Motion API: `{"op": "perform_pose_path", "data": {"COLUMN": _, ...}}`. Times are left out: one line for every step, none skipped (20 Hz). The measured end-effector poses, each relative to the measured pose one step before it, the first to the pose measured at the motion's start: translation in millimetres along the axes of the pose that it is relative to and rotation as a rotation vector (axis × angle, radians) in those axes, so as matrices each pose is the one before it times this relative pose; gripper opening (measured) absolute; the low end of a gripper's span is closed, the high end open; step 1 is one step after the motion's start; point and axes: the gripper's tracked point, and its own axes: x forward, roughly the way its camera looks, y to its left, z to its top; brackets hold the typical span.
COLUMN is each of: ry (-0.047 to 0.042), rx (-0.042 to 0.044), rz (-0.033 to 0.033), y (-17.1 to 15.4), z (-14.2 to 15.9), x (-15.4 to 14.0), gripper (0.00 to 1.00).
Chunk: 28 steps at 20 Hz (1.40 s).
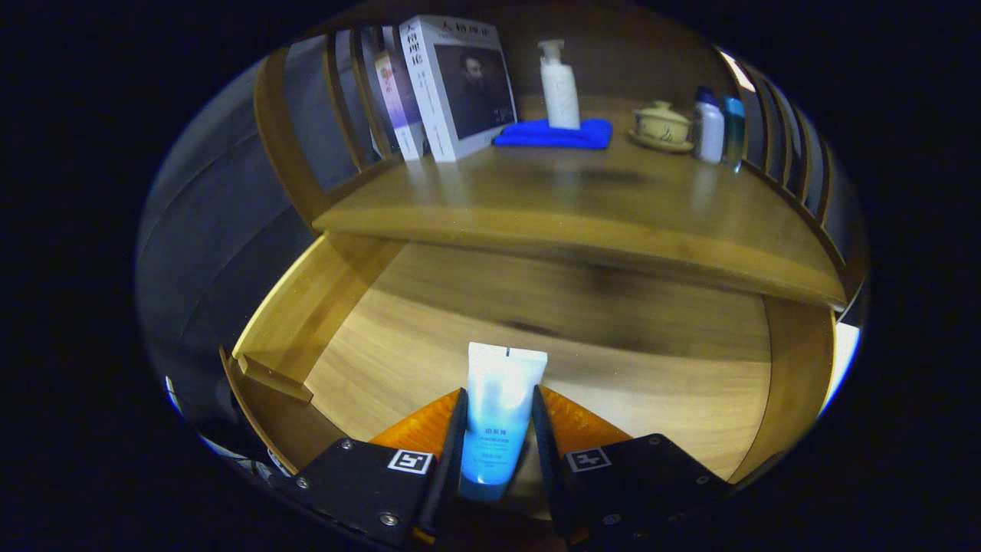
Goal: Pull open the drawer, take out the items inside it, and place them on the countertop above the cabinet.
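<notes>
A white-and-blue squeeze tube [497, 418] stands between my two fingers, and my gripper [498, 422] is shut on it with both pads pressing its sides. Below and beyond the tube lies the pulled-out wooden drawer [429, 337], whose bare floor shows around the tube. Above the drawer runs the wooden countertop [582, 207] of the cabinet, well beyond my fingertips.
On the countertop stand two upright books [452, 84], a white pump bottle [559, 86] on a blue folded cloth [556, 135], a lidded ceramic cup on a saucer [661, 125], and two small bottles [719, 129]. Curved wooden rails border both ends.
</notes>
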Motion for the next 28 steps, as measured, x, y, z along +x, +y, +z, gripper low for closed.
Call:
{"op": "perform_pose_path", "data": {"ry": -0.03016, "rx": -0.00402, "rz": -0.00757, "y": -0.94, "z": 4.29, "x": -4.23, "gripper": 0.49}}
{"op": "perform_pose_path", "data": {"ry": -0.02502, "rx": 0.00101, "rz": -0.00126, "y": -0.05, "z": 4.94, "x": -3.61, "gripper": 0.49}}
{"op": "perform_pose_path", "data": {"ry": -0.02494, "rx": 0.00604, "rz": 0.00102, "y": 0.79, "z": 4.75, "x": -4.45, "gripper": 0.49}}
{"op": "perform_pose_path", "data": {"ry": -0.02038, "rx": 0.00037, "rz": 0.00201, "y": 1.03, "z": 4.67, "x": -3.09, "gripper": 0.49}}
{"op": "perform_pose_path", "data": {"ry": -0.03035, "rx": -0.00567, "rz": -0.00164, "y": 0.31, "z": 7.77, "x": -6.07, "gripper": 0.49}}
{"op": "perform_pose_path", "data": {"ry": -0.0308, "rx": -0.01232, "rz": 0.00129, "y": 0.59, "z": 8.69, "x": -5.33, "gripper": 0.49}}
{"op": "perform_pose_path", "data": {"ry": -0.02863, "rx": -0.01411, "rz": 0.00408, "y": 1.36, "z": 9.97, "x": -5.21, "gripper": 0.49}}
{"op": "perform_pose_path", "data": {"ry": -0.02877, "rx": -0.00923, "rz": 0.00353, "y": 1.08, "z": 9.81, "x": -6.32, "gripper": 0.49}}
{"op": "perform_pose_path", "data": {"ry": -0.02256, "rx": -0.00529, "rz": 0.00336, "y": 1.54, "z": 10.22, "x": -5.37, "gripper": 0.49}}
{"op": "perform_pose_path", "data": {"ry": -0.02166, "rx": 0.00106, "rz": 0.00265, "y": 1.98, "z": 10.24, "x": -3.66, "gripper": 0.49}}
{"op": "perform_pose_path", "data": {"ry": -0.02252, "rx": 0.0017, "rz": 0.00247, "y": 1.87, "z": 10.75, "x": -6.14, "gripper": 0.49}}
{"op": "perform_pose_path", "data": {"ry": -0.02105, "rx": 0.00032, "rz": 0.00218, "y": 0.96, "z": 10.22, "x": -3.31, "gripper": 0.49}}
{"op": "perform_pose_path", "data": {"ry": -0.02534, "rx": -0.00091, "rz": 0.00003, "y": 0.52, "z": 11.53, "x": -4.61, "gripper": 0.49}}
{"op": "perform_pose_path", "data": {"ry": -0.02043, "rx": -0.00297, "rz": -0.00429, "y": -0.17, "z": 10.2, "x": -1.4, "gripper": 0.49}}
{"op": "perform_pose_path", "data": {"ry": -0.01523, "rx": -0.0017, "rz": -0.00507, "y": -1.7, "z": 9.54, "x": -0.86, "gripper": 0.49}}
{"op": "perform_pose_path", "data": {"ry": -0.0123, "rx": 0.00157, "rz": -0.0049, "y": -1.64, "z": 8.82, "x": -1.49, "gripper": 0.49}}
{"op": "perform_pose_path", "data": {"ry": -0.00696, "rx": 0.00299, "rz": -0.00594, "y": -2.55, "z": 8.0, "x": 0.78, "gripper": 0.49}}
{"op": "perform_pose_path", "data": {"ry": -0.00974, "rx": 0.00419, "rz": -0.01142, "y": -3.95, "z": 7.47, "x": 1.08, "gripper": 0.49}}
{"op": "perform_pose_path", "data": {"ry": -0.00521, "rx": 0.00363, "rz": -0.01172, "y": -4.39, "z": 6.73, "x": 4.14, "gripper": 0.49}}
{"op": "perform_pose_path", "data": {"ry": -0.00684, "rx": 0.00505, "rz": -0.01223, "y": -4.99, "z": 6.72, "x": 4.94, "gripper": 0.48}}
{"op": "perform_pose_path", "data": {"ry": -0.00133, "rx": 0.00883, "rz": -0.01539, "y": -5.58, "z": 5.04, "x": 4.81, "gripper": 0.49}}
{"op": "perform_pose_path", "data": {"ry": -0.00194, "rx": 0.01891, "rz": -0.0166, "y": -5.96, "z": 4.18, "x": 5.15, "gripper": 0.48}}
{"op": "perform_pose_path", "data": {"ry": -0.00105, "rx": 0.02134, "rz": -0.01349, "y": -5.07, "z": 3.64, "x": 6.66, "gripper": 0.49}}
{"op": "perform_pose_path", "data": {"ry": -0.00273, "rx": 0.02459, "rz": -0.01631, "y": -6.62, "z": 5.35, "x": 6.23, "gripper": 0.49}}
{"op": "perform_pose_path", "data": {"ry": -0.00609, "rx": 0.02776, "rz": -0.01726, "y": -6.81, "z": 5.16, "x": 5.87, "gripper": 0.48}}
{"op": "perform_pose_path", "data": {"ry": -0.00341, "rx": 0.02444, "rz": -0.01087, "y": -4.42, "z": 2.91, "x": 8.46, "gripper": 0.48}}
{"op": "perform_pose_path", "data": {"ry": -0.00477, "rx": 0.02049, "rz": -0.01679, "y": -5.86, "z": 1.7, "x": 6.38, "gripper": 0.48}}
{"op": "perform_pose_path", "data": {"ry": 0.00397, "rx": 0.01152, "rz": -0.01988, "y": -6.76, "z": -0.29, "x": 9.63, "gripper": 0.48}}
